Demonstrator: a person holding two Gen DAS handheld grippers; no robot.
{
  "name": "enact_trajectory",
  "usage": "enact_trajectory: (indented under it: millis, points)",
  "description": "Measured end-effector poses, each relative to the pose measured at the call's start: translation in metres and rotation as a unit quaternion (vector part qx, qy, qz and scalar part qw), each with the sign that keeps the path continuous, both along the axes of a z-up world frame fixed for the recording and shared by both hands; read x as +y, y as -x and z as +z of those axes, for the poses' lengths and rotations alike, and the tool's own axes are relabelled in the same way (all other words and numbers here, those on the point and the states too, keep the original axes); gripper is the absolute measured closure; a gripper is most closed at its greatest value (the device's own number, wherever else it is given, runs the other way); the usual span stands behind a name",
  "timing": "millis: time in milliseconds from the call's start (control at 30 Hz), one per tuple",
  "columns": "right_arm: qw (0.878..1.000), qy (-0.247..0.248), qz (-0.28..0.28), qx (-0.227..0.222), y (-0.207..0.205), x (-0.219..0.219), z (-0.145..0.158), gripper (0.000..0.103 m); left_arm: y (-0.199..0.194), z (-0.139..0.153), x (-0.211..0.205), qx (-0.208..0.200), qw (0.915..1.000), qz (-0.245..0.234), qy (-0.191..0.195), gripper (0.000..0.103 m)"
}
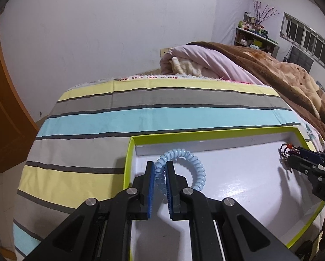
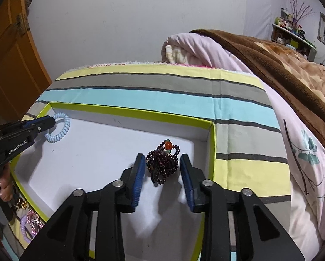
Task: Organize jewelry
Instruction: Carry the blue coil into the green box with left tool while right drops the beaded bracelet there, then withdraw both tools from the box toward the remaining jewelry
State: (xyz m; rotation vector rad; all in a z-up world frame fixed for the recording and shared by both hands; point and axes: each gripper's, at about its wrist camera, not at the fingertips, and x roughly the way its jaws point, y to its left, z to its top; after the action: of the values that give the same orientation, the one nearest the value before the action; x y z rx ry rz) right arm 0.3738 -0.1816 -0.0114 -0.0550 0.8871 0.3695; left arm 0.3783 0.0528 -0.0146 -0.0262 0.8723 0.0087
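Left wrist view: left tool (image 1: 160, 169) clamped on blue coil hair tie (image 1: 184, 163), far-left corner of green-rimmed box (image 1: 227, 131). Right tool (image 2: 162, 165) wide open, straddling dark bead bracelet (image 2: 162, 165) on box floor, far right. Release coil tie low; back right tool out straight, beads snag.

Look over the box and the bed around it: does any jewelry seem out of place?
Yes. A few pieces lie on the sheet outside the box, at its near left edge. The coil band and bead bracelet are over the box.
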Motion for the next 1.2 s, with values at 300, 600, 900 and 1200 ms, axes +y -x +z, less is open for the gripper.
enact_trajectory:
  millis: [300,600,900,1200]
  points:
    - [0.999,-0.015,-0.002,-0.033,0.03,-0.006,0.021,0.061,0.024,0.017,-0.001,-0.025,0.9996,-0.004,0.015,0.082]
    - [0.996,-0.037,-0.001,-0.076,0.1,-0.023,0.046,0.061,0.099,0.046,-0.009,-0.079,0.9966,-0.017,0.015,0.082]
    - [0.994,-0.055,0.005,-0.092,0.176,-0.035,0.05,0.061,0.187,0.054,-0.023,-0.115,0.9926,-0.04,0.006,0.082]
    - [0.993,-0.063,0.003,-0.098,0.235,-0.041,0.043,0.061,0.255,0.055,-0.025,-0.135,0.9899,-0.039,0.018,0.082]
